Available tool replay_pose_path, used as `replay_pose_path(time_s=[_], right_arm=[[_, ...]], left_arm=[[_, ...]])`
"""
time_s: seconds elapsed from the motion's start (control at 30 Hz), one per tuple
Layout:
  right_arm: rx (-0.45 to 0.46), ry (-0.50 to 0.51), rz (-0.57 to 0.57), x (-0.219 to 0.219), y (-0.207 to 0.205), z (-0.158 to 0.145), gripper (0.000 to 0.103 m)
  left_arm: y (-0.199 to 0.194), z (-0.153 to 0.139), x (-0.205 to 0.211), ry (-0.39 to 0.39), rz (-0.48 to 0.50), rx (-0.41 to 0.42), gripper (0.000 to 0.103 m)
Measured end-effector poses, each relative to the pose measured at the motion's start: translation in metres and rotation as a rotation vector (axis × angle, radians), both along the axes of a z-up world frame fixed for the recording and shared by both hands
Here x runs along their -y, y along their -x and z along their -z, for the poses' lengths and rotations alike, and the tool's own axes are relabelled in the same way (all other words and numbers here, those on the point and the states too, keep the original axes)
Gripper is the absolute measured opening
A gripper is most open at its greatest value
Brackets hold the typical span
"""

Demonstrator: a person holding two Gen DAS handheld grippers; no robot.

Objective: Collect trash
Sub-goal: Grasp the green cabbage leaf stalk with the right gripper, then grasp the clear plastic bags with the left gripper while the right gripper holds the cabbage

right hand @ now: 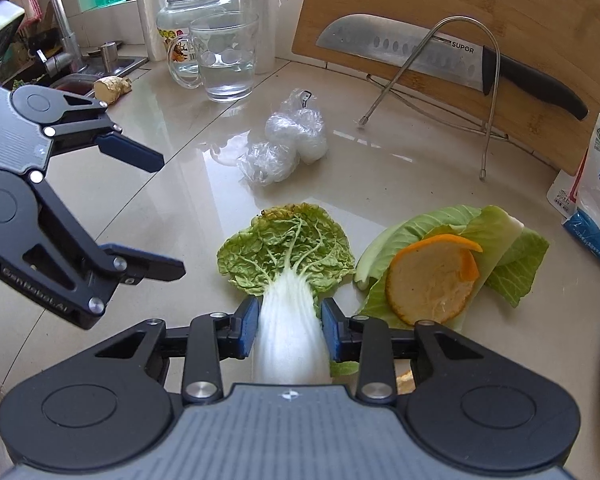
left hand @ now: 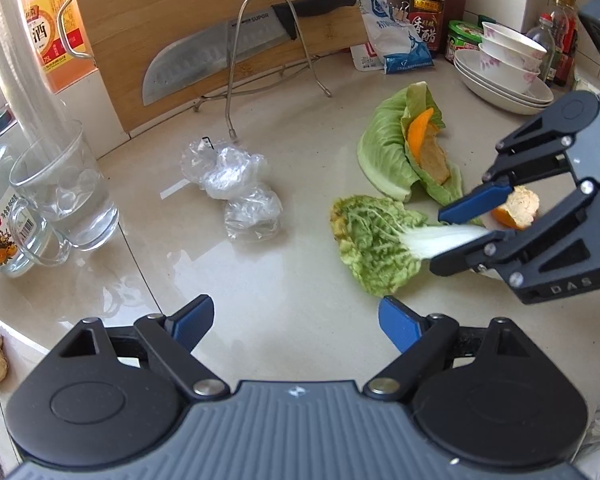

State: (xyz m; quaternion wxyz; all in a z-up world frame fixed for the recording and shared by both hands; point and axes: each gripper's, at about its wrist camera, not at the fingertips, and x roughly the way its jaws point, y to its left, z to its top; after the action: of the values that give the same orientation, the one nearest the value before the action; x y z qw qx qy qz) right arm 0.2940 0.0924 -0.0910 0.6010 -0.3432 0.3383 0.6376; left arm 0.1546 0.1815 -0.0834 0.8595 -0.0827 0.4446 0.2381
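Right fingers (right hand: 289,334) grip frilly cabbage leaf (right hand: 288,256) by white stalk; left fingers (left hand: 296,322) open

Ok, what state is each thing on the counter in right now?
Right gripper: fingers shut on cabbage leaf's white stalk.
Left gripper: fingers open, empty.
Cabbage leaf: flat on counter.
Orange peel: lying on green leaves.
Plastic wrap: crumpled, untouched.
Glass: upright, part-filled with water.
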Motion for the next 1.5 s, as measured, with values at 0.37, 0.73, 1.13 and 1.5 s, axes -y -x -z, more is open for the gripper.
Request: replay_pose_path(time_s=[0.37,0.73,1.13,1.5], right_arm=[[0.010,-0.018,0.014,-0.003,0.005,0.011,0.079],[0.018,-0.050,-0.002,-0.032,0.011,0.026,0.079],[0.079,-0.086,0.007,-0.021,0.016,0.002,0.008],[-0.026,-0.103,0.071,-0.032,0.003,0.012,0.069]], left_arm=[[-0.001,-0.004,-0.008,-0.016,-0.009,0.018,0.090],[0.005,-0.007,-0.020,-0.027,-0.045,0.017,0.090],[-0.007,-0.009,-0.030,-0.045,-0.013,0.013,0.090],[-0.011,-0.007,-0.035,-0.044,-0.011,0.016,0.090]])
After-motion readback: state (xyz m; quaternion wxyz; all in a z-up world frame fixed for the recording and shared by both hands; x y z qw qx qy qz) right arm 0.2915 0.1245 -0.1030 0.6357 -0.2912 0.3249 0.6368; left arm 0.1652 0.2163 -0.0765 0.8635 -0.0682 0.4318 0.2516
